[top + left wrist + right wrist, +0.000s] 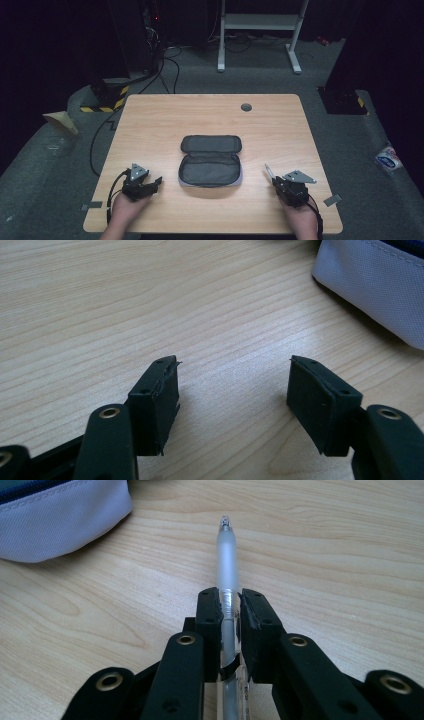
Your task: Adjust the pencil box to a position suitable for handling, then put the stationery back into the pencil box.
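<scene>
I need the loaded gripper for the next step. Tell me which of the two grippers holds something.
The right gripper: its jaws are shut on a clear pen that points forward past them. The left gripper is open over bare table.

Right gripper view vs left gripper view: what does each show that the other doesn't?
Right gripper view alone: the right tongs shut on a frosted clear pen, its tip pointing away from the camera, with the pouch at upper left.

Left gripper view alone: the left tongs open, with bare wood between the pads, and the pouch at upper right.

Both: the light wooden table and a corner of the pale grey fabric pouch, lying apart from either tongs.
</scene>
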`<move>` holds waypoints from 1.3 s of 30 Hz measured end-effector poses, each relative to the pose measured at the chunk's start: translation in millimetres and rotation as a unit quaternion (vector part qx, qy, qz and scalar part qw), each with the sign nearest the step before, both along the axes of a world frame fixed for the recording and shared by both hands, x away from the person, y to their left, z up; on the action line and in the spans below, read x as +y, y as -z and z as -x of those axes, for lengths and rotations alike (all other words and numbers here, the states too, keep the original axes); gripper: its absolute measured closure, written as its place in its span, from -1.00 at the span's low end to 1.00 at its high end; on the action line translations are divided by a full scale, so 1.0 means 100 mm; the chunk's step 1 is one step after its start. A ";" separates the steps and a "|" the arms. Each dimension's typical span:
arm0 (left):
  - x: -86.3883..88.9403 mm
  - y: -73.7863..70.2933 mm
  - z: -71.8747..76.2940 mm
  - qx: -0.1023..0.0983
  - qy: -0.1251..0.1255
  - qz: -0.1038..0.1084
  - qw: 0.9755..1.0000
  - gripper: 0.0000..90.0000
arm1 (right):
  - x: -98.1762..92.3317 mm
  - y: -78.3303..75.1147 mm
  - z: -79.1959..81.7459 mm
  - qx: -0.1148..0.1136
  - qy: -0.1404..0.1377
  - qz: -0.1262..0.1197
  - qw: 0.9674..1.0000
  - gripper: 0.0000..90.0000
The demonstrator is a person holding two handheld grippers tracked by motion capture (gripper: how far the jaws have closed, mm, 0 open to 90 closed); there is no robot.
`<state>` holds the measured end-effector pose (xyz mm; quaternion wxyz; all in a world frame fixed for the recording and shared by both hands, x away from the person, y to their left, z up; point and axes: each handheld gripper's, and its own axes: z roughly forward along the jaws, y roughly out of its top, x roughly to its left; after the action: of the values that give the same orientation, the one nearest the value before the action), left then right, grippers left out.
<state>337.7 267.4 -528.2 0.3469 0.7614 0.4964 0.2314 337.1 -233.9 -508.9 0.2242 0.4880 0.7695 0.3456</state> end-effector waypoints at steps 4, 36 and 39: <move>0.00 0.00 0.00 0.000 -0.001 -0.001 1.000 -0.18 | 0.01 -0.02 -0.01 -0.005 -0.003 -0.005 1.000 0.75; 0.00 0.00 0.01 0.002 -0.003 -0.004 1.000 -0.27 | 0.17 -0.20 -0.10 -0.032 -0.035 -0.027 0.999 0.74; -0.01 0.00 0.01 0.003 -0.004 -0.003 1.000 -0.27 | 0.18 -0.22 -0.12 -0.034 -0.037 -0.024 0.998 0.74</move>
<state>337.0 266.7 -528.2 0.3425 0.7611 0.4996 0.2318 349.0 -215.5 -486.4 0.2258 0.4525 0.7703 0.3883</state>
